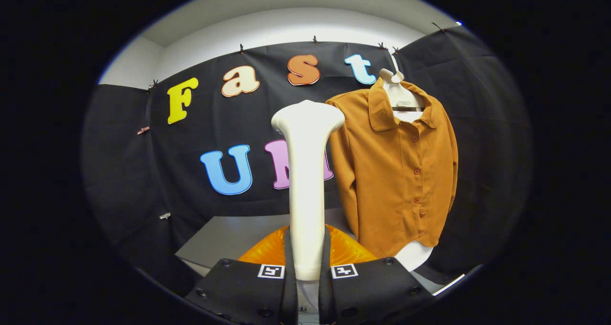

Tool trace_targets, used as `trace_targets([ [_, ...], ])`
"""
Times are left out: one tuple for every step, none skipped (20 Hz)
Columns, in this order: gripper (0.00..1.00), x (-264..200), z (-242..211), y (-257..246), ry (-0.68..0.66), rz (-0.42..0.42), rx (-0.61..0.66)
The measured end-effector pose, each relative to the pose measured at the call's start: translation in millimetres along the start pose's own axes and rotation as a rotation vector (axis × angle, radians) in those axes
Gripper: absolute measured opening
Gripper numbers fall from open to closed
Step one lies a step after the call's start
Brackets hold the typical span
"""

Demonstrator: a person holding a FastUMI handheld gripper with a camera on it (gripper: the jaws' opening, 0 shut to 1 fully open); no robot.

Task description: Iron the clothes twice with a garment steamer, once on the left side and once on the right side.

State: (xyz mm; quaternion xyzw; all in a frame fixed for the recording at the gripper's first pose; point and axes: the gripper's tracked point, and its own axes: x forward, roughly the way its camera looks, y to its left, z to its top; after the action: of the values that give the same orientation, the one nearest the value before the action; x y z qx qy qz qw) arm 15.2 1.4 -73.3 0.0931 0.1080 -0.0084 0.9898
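Claw (307, 267) pinches steamer (306, 172) upright at frame centre; shirt (396, 172) hangs right (untouched). Judged pre-pass: next, carry head onto one side.

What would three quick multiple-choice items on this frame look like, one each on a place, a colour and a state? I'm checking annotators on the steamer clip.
1. Where is the shirt relative to the garment steamer?
A. Beyond it, toward the right
B. Lying on the table
C. Between the fingers

2. What colour is the shirt?
A. Blue
B. Brownish orange
C. White

3. What are the fingers doing?
A. Spread wide with nothing in them
B. Pinching the shirt's hem
C. Shut on the steamer's handle

Answers:
1. A, as the shirt hangs on a hanger against the booth wall, past the steamer.
2. B, as its fabric is brownish orange throughout.
3. C, as both press the white handle's sides, with the gripper holding it upright.
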Motion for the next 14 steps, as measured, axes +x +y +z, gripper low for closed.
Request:
trace_targets([
  [0.21,-0.2,5.2,2.4,-0.018,0.001,-0.003],
  [0.21,-1.7,9.7,4.4,-0.035,0.002,-0.011],
  [0.20,-2.9,14.0,4.5,-0.053,0.002,-0.020],
  [0.20,-3.8,18.2,4.7,-0.065,0.001,-0.031],
  [0.20,-4.3,21.2,5.2,-0.074,0.003,-0.040],
  [0.20,-5.9,24.5,6.2,-0.083,0.006,-0.045],
  [0.20,-6.2,26.6,6.2,-0.089,0.007,-0.052],
  [0.20,-7.3,27.8,6.0,-0.092,0.007,-0.056],
  [0.20,-7.5,28.5,6.0,-0.094,0.007,-0.056],
  [0.20,-8.1,28.1,6.0,-0.092,0.009,-0.057],
  [0.20,-8.3,27.7,6.2,-0.090,0.011,-0.056],
  [0.20,-8.1,27.6,6.4,-0.088,0.013,-0.054],
  [0.20,-8.1,27.1,6.6,-0.085,0.016,-0.052],
  [0.20,-8.3,26.6,6.5,-0.085,0.017,-0.051],
])
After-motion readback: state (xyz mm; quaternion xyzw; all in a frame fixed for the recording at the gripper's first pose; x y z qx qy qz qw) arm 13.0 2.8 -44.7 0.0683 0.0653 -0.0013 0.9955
